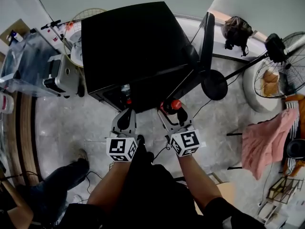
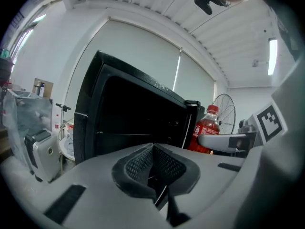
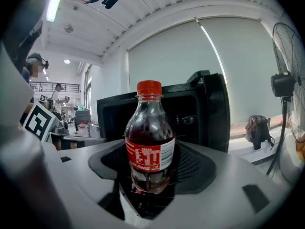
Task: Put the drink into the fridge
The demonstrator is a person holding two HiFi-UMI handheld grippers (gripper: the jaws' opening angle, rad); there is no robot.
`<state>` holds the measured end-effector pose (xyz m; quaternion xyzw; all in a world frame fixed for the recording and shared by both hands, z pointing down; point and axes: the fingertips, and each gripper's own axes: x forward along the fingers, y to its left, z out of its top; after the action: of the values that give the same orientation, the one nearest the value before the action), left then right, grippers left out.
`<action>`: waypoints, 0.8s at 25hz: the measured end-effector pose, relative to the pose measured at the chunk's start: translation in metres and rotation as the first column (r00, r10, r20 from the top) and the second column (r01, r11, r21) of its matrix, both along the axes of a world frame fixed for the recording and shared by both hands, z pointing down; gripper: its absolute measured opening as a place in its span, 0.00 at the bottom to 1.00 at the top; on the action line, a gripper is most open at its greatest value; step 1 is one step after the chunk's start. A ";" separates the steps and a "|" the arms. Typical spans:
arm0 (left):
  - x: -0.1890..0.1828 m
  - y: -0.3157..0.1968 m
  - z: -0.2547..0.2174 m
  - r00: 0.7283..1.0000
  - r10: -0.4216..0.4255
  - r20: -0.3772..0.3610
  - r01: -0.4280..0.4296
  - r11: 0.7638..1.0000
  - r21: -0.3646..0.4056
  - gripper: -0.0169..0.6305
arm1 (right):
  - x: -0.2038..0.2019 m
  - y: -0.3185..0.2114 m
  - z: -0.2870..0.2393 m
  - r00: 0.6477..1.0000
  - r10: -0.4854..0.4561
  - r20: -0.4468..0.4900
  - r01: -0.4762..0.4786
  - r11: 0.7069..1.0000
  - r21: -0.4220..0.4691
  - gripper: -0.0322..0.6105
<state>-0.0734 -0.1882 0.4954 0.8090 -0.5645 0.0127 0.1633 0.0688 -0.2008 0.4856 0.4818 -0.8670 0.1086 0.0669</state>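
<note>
Right gripper (image 3: 149,178) jaws clamped on lower body of cola bottle (image 3: 149,137), frame centre, upright before open fridge (image 3: 190,113). Left gripper (image 2: 153,173) jaws together, empty. Bottle likely smooth, weighty, top-heavy; label band looks safer hold.

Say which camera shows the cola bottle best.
Right gripper view: the cola bottle is large, centred, clamped between the jaws. The left gripper view shows it small at right; the head view, mostly its cap.

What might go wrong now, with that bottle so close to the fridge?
The right gripper holds the cola bottle by its lower part, so the tall top might tip or slip. The fridge opening looks low, so the red cap may knock its top edge or the open door.
</note>
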 end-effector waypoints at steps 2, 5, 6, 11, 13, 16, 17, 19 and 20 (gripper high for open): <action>-0.010 -0.013 0.006 0.999 -0.032 -0.008 0.032 0.999 -0.004 0.05 | -0.007 -0.016 0.007 1.000 -0.011 -0.004 0.011 1.000 -0.002 0.53; -0.018 -0.028 0.018 0.998 -0.058 -0.009 0.058 0.998 -0.015 0.05 | -0.017 -0.036 0.020 0.999 -0.041 -0.018 0.041 0.999 0.000 0.53; -0.018 -0.031 0.022 0.998 -0.064 -0.003 0.064 0.998 -0.017 0.05 | -0.019 -0.043 0.025 0.998 -0.053 -0.020 0.053 0.999 0.000 0.53; -0.012 -0.048 0.044 0.993 -0.112 0.033 0.114 0.993 -0.038 0.05 | -0.024 -0.073 0.051 0.993 -0.114 -0.033 0.114 0.993 -0.004 0.53; -0.009 -0.058 0.055 0.991 -0.132 0.034 0.134 0.990 -0.041 0.05 | -0.026 -0.087 0.064 0.987 -0.151 -0.048 0.151 0.989 0.003 0.53; -0.006 -0.069 0.068 0.987 -0.159 0.036 0.160 0.987 -0.028 0.05 | -0.034 -0.101 0.088 0.979 -0.199 -0.043 0.199 0.980 -0.004 0.53; -0.005 -0.070 0.072 0.985 -0.170 0.042 0.171 0.985 -0.022 0.05 | -0.036 -0.103 0.097 0.976 -0.213 -0.038 0.213 0.977 -0.010 0.53; -0.004 -0.074 0.078 0.979 -0.199 0.049 0.200 0.980 -0.012 0.05 | -0.041 -0.108 0.110 0.970 -0.240 -0.038 0.240 0.971 -0.012 0.53; -0.004 -0.076 0.081 0.976 -0.213 0.050 0.213 0.977 -0.008 0.05 | -0.044 -0.110 0.115 0.967 -0.252 -0.040 0.252 0.968 -0.010 0.53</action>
<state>-0.0776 -0.2643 0.5765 0.7422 -0.6517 0.0187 0.1550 0.0243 -0.3112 0.6005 0.3697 -0.9193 0.0912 0.0992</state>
